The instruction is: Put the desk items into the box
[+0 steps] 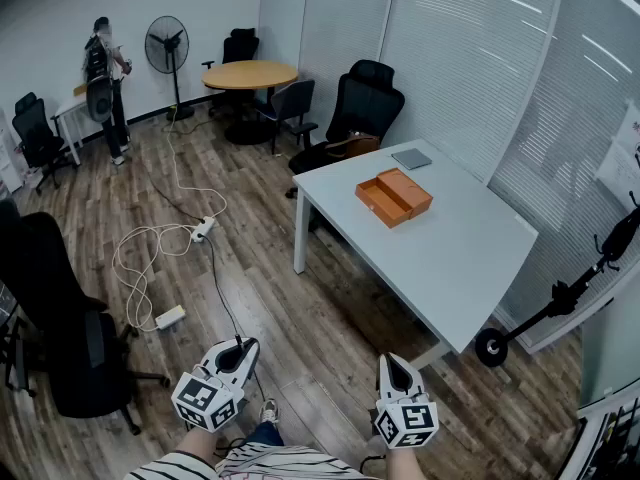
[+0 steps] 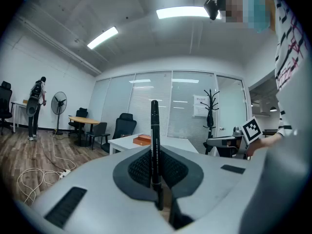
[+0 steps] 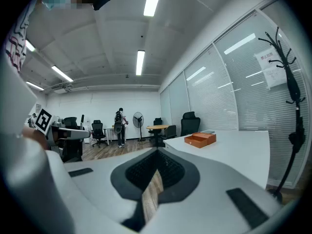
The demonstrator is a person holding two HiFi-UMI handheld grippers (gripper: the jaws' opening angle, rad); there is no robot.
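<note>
Desk, open box; pen in tool

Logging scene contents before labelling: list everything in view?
desk: one, white, centre-right
box: one, orange, open, on the desk
flat item: one, grey, desk's far end
chairs: at least five, black, around the room
round table: one, wooden, far end
fan: one, black, far wall
power strips: two, white, cabled, floor
scooter: one, black, right of the desk
person: one, far left
pen: one, black, in the left gripper
left gripper: jaws shut on the pen
right gripper: jaws shut, nothing between
</note>
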